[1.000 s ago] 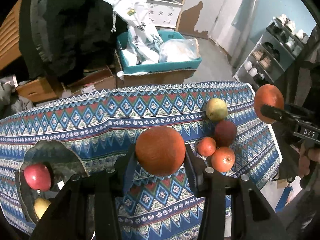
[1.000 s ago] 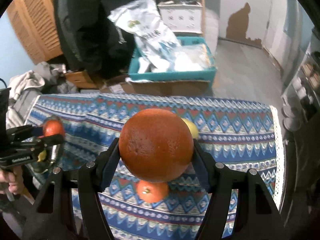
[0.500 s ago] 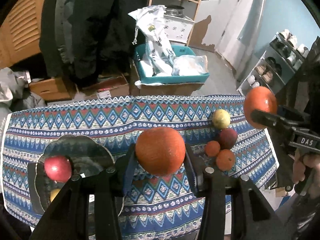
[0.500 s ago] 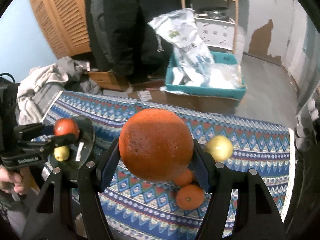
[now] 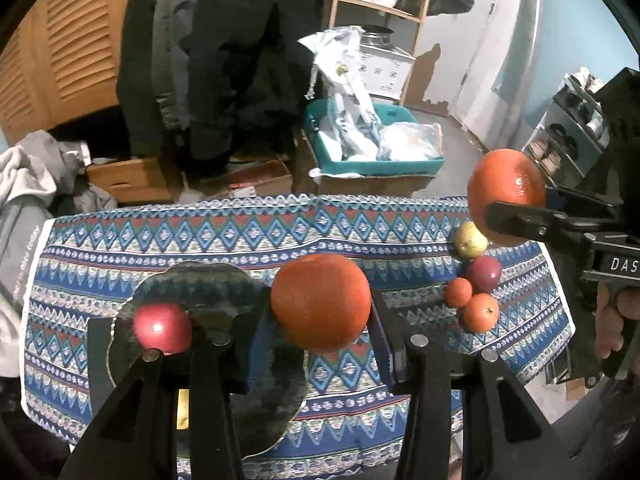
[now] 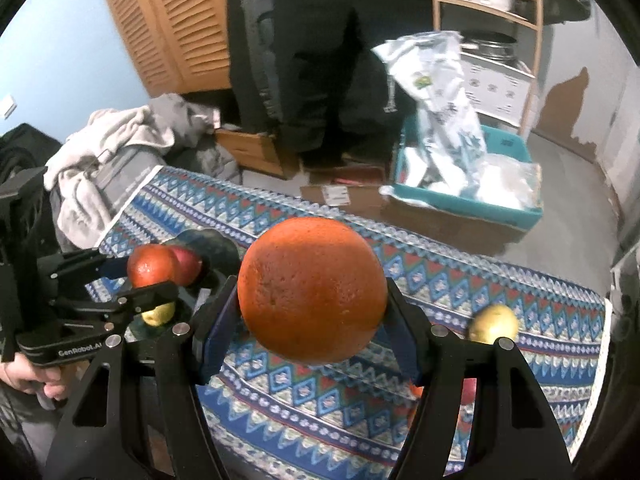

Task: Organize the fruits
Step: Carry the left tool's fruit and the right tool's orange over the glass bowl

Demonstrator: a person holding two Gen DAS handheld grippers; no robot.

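You held one orange [image 5: 321, 302] pinched in your left gripper's [image 5: 320, 320] fingers above the glass plate [image 5: 208, 284] and a larger orange [image 6: 312, 290] pinched in your right gripper's [image 6: 314, 308] fingers over the patterned surface [image 6: 480, 276], both fruits round with no clear long axis.

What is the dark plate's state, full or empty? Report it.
Neither: partly filled. The dark plate holds a red apple and a yellowish fruit, with bare surface left. Both grippers' oranges are in the air, not on it.
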